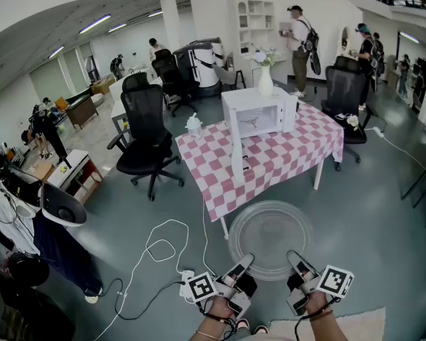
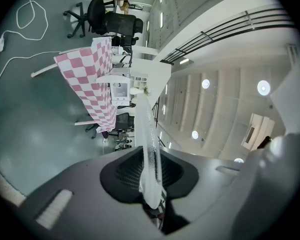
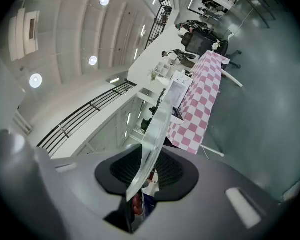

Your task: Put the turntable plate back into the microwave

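Observation:
The clear glass turntable plate [image 1: 270, 239] hangs level over the floor, short of the table, held at its near rim by both grippers. My left gripper [image 1: 244, 263] is shut on the rim's left side and my right gripper [image 1: 295, 260] on its right side. In the left gripper view the plate [image 2: 149, 144] runs edge-on between the jaws of the left gripper [image 2: 151, 193]. The right gripper view shows the plate [image 3: 152, 139] the same way in the right gripper [image 3: 139, 185]. The white microwave [image 1: 259, 114] stands on the pink checked table [image 1: 270, 162], its door [image 1: 236, 151] swung open towards me.
A white vase with flowers [image 1: 265, 77] stands behind the microwave and a small bottle [image 1: 194, 125] at the table's left corner. Black office chairs [image 1: 148, 137] stand left and right [image 1: 344, 94] of the table. A white cable and power strip [image 1: 187, 279] lie on the floor. People stand far back.

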Tool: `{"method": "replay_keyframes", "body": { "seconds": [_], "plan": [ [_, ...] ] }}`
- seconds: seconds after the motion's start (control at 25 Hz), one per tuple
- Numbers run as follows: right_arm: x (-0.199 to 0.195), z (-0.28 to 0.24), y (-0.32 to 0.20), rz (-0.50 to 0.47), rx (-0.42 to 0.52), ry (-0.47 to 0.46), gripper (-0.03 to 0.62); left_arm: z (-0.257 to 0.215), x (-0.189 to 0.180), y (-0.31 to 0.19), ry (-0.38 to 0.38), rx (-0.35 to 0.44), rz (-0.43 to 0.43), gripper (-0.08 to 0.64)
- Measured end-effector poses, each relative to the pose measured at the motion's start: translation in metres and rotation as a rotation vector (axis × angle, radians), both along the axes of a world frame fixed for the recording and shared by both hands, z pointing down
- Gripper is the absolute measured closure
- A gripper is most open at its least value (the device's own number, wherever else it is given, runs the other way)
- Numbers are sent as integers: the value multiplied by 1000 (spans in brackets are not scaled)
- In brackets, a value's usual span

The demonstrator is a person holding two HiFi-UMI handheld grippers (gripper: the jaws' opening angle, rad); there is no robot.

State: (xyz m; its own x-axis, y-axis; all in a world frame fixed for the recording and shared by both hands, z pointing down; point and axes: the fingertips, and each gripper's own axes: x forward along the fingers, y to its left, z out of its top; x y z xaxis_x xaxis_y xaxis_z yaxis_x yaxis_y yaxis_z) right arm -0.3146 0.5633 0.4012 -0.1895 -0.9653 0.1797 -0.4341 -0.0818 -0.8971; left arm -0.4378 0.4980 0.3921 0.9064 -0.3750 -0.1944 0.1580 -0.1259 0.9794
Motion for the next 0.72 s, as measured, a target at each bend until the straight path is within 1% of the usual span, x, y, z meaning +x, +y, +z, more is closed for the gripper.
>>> {"method": "replay_keyframes", "body": {
  "seconds": [0.2,0.44,0.6,0.72],
  "plan": [
    [-5,-1,5,-1,0,1,505,0,-6,6,-2,-6,-2,515],
    [-9,0,1,12,-9,-1,505,2,-9,0,-1,-5,7,515],
    [-10,-3,-7,15,23,14,505,-2,-7,-9,10,8,31,512],
    [-8,2,-8,40,-1,7,505,-1,-6,-14,4,19,52,514]
  ]
}}
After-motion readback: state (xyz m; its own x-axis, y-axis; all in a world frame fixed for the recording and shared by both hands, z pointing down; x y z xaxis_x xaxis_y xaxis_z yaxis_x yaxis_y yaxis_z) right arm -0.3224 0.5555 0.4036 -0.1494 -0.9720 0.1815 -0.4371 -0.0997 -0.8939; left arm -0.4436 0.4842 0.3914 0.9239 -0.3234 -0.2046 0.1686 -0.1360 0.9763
